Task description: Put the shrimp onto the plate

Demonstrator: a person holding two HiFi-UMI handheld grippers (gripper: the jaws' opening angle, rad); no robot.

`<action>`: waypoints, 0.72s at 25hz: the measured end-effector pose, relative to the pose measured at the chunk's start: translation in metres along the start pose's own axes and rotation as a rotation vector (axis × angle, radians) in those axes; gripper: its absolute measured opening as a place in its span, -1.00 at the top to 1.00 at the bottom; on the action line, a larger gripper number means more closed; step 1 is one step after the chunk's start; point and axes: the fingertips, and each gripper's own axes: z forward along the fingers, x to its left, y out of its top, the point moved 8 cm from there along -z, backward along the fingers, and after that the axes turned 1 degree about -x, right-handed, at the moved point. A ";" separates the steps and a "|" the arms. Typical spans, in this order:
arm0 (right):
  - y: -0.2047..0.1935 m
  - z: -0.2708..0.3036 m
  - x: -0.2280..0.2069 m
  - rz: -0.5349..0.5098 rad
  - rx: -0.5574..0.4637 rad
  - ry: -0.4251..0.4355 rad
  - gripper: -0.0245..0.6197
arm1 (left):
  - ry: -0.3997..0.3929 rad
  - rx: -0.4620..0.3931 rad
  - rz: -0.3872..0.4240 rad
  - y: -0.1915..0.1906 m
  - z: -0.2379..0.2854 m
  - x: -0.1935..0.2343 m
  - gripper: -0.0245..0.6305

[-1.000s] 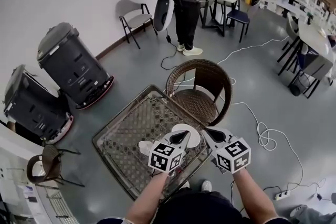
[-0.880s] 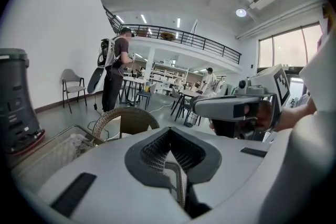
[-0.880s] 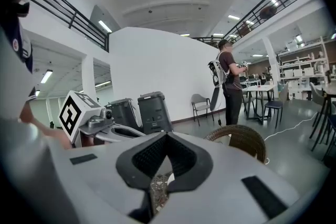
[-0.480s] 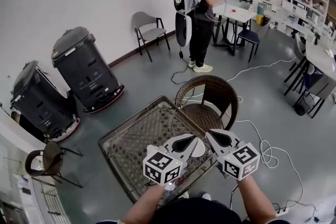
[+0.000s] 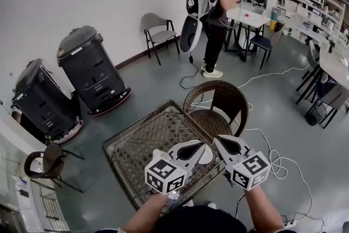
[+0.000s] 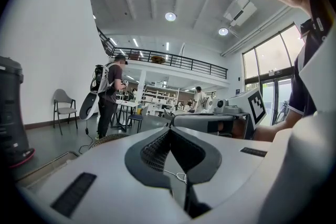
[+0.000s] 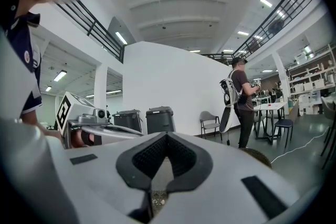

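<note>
A white plate [image 5: 206, 155] lies on the wicker table [image 5: 143, 142], mostly hidden behind my left gripper. I see no shrimp in any view. A small pale object [image 5: 157, 154] peeks out beside the left marker cube; I cannot tell what it is. My left gripper [image 5: 198, 144] and right gripper [image 5: 217, 139] hover side by side above the table's near right corner. Both are shut with nothing between the jaws. Each gripper view looks out level across the room: left gripper [image 6: 170, 131], right gripper [image 7: 167, 137].
A round wicker chair [image 5: 218, 103] stands just beyond the table. Two dark wheeled bins [image 5: 90, 68] [image 5: 41, 101] stand at the left wall. A person with a backpack [image 5: 215, 3] stands by a far table. White cables [image 5: 272, 158] trail on the floor at right.
The head view has tilted up and the table sits lower in it. Both grippers stay shut and side by side; the left one has drifted slightly toward me.
</note>
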 end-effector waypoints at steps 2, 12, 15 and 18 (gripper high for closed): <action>0.001 -0.001 0.001 0.004 -0.007 0.005 0.91 | -0.002 0.006 -0.005 -0.001 -0.001 0.000 0.90; 0.005 -0.004 0.005 -0.001 -0.016 0.014 0.91 | -0.009 0.006 -0.012 -0.002 -0.002 -0.003 0.90; 0.005 -0.002 0.005 0.001 -0.012 0.012 0.91 | -0.008 0.006 -0.013 -0.002 -0.002 -0.002 0.90; 0.004 -0.002 0.004 0.004 -0.012 0.011 0.91 | -0.007 0.005 -0.012 -0.002 -0.002 -0.003 0.90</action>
